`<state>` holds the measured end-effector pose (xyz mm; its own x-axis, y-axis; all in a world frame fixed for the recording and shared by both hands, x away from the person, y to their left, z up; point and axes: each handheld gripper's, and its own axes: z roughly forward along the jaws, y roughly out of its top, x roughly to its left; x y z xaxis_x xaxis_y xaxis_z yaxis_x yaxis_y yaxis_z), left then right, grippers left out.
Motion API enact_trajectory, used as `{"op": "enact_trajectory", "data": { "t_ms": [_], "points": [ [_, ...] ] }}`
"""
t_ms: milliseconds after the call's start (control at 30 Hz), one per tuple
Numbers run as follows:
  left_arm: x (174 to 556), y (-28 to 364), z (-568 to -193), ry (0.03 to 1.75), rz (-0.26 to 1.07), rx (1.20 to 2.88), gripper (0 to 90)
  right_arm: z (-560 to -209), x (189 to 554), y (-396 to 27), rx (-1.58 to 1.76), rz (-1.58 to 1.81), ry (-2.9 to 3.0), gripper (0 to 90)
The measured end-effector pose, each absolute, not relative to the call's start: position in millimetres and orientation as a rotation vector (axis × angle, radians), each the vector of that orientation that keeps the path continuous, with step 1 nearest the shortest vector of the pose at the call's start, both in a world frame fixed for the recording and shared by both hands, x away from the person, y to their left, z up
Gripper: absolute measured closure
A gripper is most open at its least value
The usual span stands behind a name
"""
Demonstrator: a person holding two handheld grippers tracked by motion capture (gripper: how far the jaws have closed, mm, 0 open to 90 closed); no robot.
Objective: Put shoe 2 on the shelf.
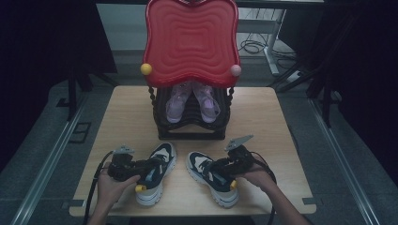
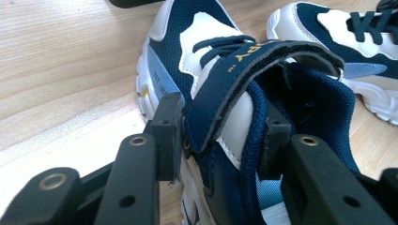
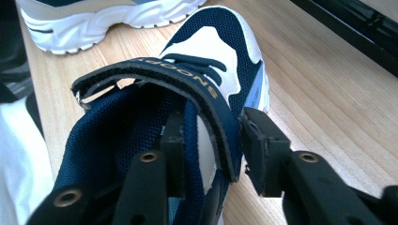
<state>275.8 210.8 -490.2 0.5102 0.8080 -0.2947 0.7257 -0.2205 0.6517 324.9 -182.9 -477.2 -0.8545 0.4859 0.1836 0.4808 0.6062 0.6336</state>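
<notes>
Hands enter at the near table edge, one gripper in each. Left gripper [image 1: 149,165] is set on the left shoe [image 1: 157,172]: one jaw lies outside the collar wall, the other inside the opening, so the padded side and strap end [image 2: 206,126] sit between them. The jaws are part closed; contact looks likely on the outer side, but a firm clamp cannot be told. Right gripper [image 1: 217,166] is placed likewise on the right shoe [image 1: 212,176], one jaw inside, one outside; a gap is seen between the outer jaw and the strap [image 3: 187,79], so no grip is made.

Both shoes lie near the front of the table [image 1: 117,112], toes away, close beside each other. Behind them a black rack [image 1: 192,126] holds a pink pair [image 1: 192,101] under a red tray [image 1: 190,37].

Handling is judged as follows: light, sole stiff, upper soft and compressible. The collar wall is judged the best hold; the strap alone may peel or slip.
</notes>
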Motion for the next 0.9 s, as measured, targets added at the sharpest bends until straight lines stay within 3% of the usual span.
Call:
{"op": "enact_trajectory", "data": {
  "t_ms": [367, 900],
  "points": [
    [268.9, 208.9, -488.4, 1.279, 0.238, 1.956, 71.1, -474.1, 323.4, -184.3, 0.813, 1.095, 2.785, 73.0],
    [262.9, 233.1, -480.7, 1.269, 0.218, 1.810, 72.4, -472.2, 318.0, -197.5, 0.840, 1.271, 2.675, 73.6]
  ]
}}
